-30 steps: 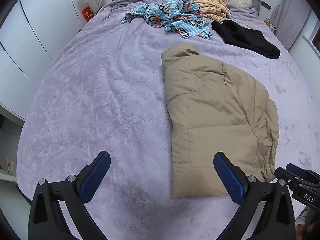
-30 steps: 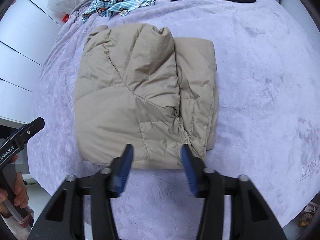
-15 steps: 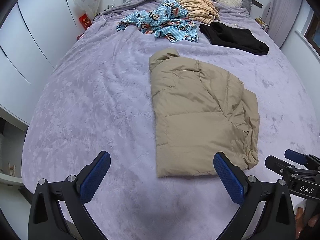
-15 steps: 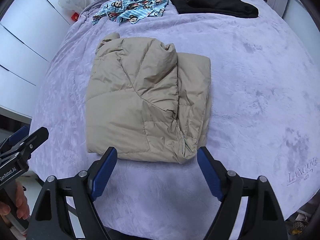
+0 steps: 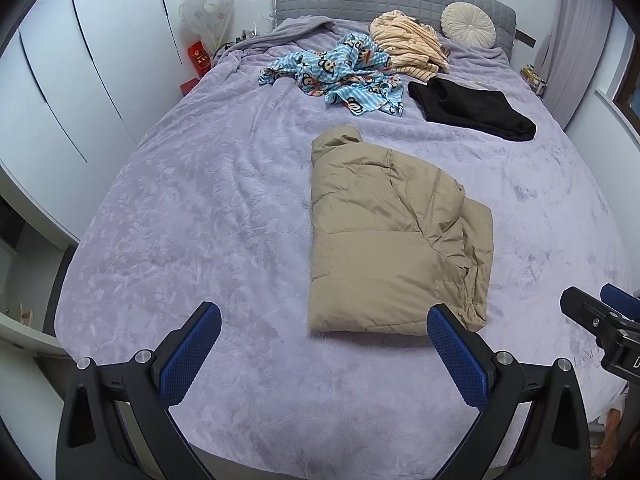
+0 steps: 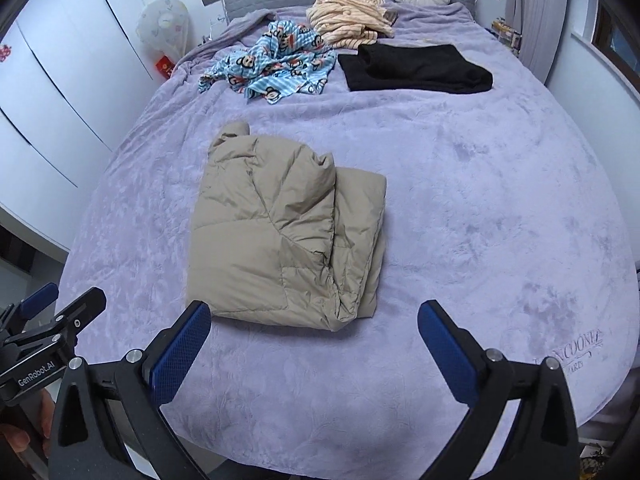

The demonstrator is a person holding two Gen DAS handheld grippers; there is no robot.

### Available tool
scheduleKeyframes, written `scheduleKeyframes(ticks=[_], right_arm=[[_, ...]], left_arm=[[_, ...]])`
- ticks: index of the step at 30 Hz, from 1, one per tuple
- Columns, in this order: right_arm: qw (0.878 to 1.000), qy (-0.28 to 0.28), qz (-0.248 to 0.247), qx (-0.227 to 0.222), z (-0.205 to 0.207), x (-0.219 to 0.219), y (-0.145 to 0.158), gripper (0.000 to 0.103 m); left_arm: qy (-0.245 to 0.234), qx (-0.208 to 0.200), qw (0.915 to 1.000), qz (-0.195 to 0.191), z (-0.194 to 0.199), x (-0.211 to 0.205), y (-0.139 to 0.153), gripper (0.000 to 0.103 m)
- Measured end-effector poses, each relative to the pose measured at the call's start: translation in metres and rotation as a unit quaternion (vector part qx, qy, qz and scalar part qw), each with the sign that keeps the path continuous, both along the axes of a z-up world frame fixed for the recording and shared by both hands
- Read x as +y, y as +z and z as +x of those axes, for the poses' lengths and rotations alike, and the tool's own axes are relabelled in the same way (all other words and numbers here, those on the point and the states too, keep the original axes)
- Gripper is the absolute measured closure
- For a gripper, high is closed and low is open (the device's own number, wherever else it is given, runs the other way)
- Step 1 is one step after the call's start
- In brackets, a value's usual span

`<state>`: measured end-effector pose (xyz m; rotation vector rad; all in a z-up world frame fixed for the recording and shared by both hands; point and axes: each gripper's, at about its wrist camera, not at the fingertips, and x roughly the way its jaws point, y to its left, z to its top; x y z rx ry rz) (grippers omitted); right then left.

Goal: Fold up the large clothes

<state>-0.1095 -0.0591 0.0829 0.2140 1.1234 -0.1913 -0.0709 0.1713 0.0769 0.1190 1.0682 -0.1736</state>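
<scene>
A beige puffer jacket lies folded into a rough rectangle on the lilac bedspread; it also shows in the right wrist view. My left gripper is open and empty, held above the bed's near edge, short of the jacket's near hem. My right gripper is open and empty, also back from the hem. The right gripper's body shows at the right edge of the left wrist view; the left gripper's body shows at the left of the right wrist view.
At the far end of the bed lie a blue cartoon-print garment, a striped peach garment, a folded black garment and a round cushion. White wardrobe doors line the left side. A fan stands by the headboard.
Both grippers have pulled back and up from the jacket, so more of the bed shows. The right gripper's jaws have opened wide from a narrow gap. The jacket has stayed in place.
</scene>
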Motion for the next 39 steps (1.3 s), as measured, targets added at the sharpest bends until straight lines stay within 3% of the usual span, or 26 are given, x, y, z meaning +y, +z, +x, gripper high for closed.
scheduleKeyframes(ticks=[16, 39], right_arm=[[0.999, 0.009, -0.033, -0.040, -0.013, 0.011, 0.040, 0.000], [0.999, 0.008, -0.030, -0.038, -0.019, 0.011, 0.044, 0.000]], left_arm=[[0.000, -0.029, 0.9996, 0.001, -0.025, -0.003, 0.033, 0.000], [0.000, -0.031, 0.9995, 0.001, -0.030, -0.002, 0.036, 0.000]])
